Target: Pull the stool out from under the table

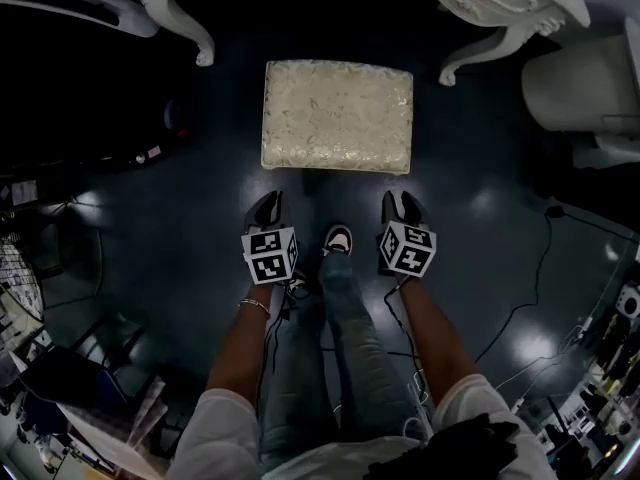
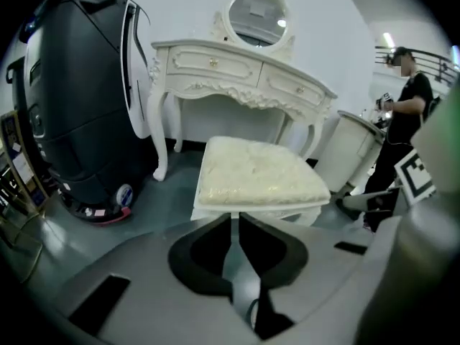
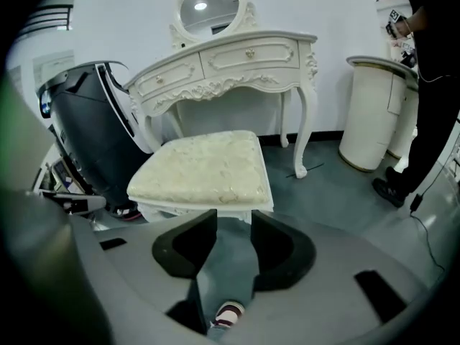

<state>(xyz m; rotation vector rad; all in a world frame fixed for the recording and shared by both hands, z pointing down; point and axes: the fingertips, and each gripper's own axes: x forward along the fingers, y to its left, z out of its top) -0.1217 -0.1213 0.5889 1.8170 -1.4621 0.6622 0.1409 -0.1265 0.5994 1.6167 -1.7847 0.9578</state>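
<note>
**benchrat:** So where's the trouble from here? Looks nearly done to me.

**op:** Mostly, yeah. Biggest thing first is the dressing table (image 2: 215,63). The stool (image 1: 337,116) stands on the floor (image 1: 150,228) in front of it, between the table and my feet. From my head view it looks clear of the tabletop. If I decide it needs more room and tug crooked, a corner could swing into a table leg (image 1: 490,46). If I pull from high on the padded seat, I reckon it tips toward me instead of sliding. It also doesn't have far to come before it's on my shoe (image 1: 339,238).

**benchrat:** And the grippers? Holding anything?

**op:** Nope, both are empty and up off the stool, near its front edge but not touching. The right gripper (image 1: 402,206) has its jaws partway apart, with only floor and my shoe showing through the gap. The left gripper (image 1: 265,211) has its jaws all but closed, just a thin slit with nothing in it. That's the small gotcha. If I go back in like that, the left one butts the seat edge instead of straddling it, so I'd spread it first.
</note>
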